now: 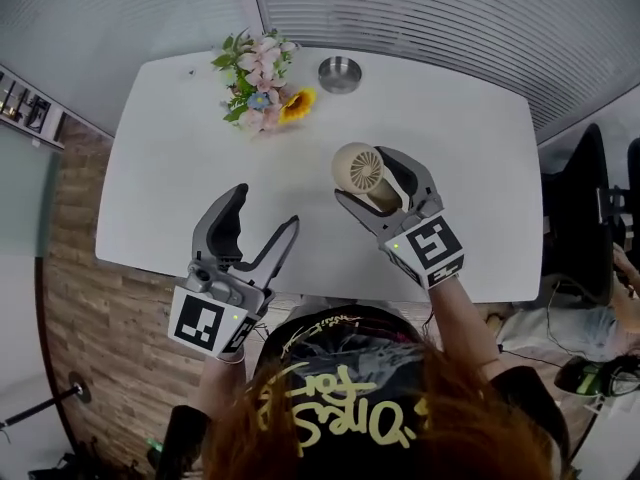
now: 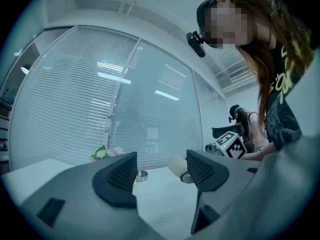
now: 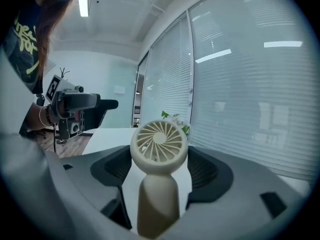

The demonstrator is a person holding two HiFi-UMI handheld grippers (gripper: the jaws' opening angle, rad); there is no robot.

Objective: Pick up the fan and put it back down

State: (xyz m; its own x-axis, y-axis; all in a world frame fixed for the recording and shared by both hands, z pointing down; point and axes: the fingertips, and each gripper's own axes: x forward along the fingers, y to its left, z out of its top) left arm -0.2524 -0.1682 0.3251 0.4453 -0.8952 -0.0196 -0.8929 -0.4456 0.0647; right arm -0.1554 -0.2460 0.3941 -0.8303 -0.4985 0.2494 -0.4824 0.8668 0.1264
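A small cream handheld fan (image 1: 358,168) with a round grilled head is gripped by its handle in my right gripper (image 1: 366,176), shut on it over the middle of the white table (image 1: 160,168). In the right gripper view the fan (image 3: 159,143) stands upright between the jaws of the right gripper (image 3: 160,173), its head facing the camera. Whether its base touches the table I cannot tell. My left gripper (image 1: 266,205) hangs open and empty over the table's near edge, to the left of the fan. The left gripper view shows the left gripper (image 2: 160,176) with the fan (image 2: 177,166) beyond its jaws.
A bunch of flowers (image 1: 262,80) and a small metal bowl (image 1: 340,72) lie at the table's far side. A black office chair (image 1: 585,218) stands off the right end. Window blinds run behind the table. Another seated person (image 2: 246,124) shows far right.
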